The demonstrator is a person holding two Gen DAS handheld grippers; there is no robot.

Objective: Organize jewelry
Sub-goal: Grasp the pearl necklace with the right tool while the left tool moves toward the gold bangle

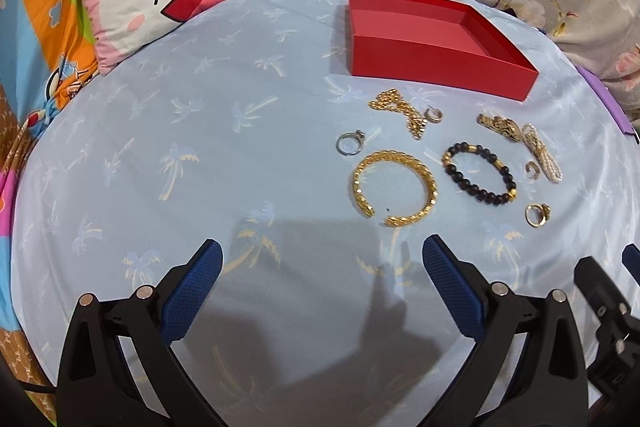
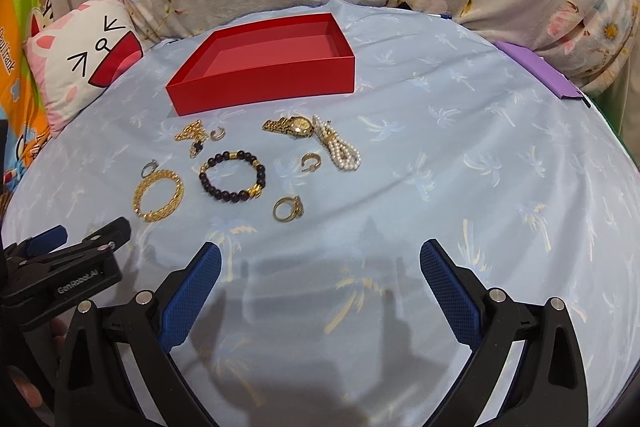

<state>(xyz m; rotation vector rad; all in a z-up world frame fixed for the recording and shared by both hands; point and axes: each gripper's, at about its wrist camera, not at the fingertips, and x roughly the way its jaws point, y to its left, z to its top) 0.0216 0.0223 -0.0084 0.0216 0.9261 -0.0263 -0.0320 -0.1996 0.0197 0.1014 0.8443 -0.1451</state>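
One red box (image 2: 264,83), open-topped, stood at the far side of the blue cloth (image 2: 440,187); I saw nothing inside it. Just before it lay the jewelry: gold bangle (image 2: 158,197), dark bead bracelet (image 2: 232,177), gold watch (image 2: 294,126), pearl strand (image 2: 338,147), chain (image 2: 192,135), and what looked like several rings. My left gripper (image 1: 322,261) and right gripper (image 2: 320,261) hovered near, jaws spread, empty.
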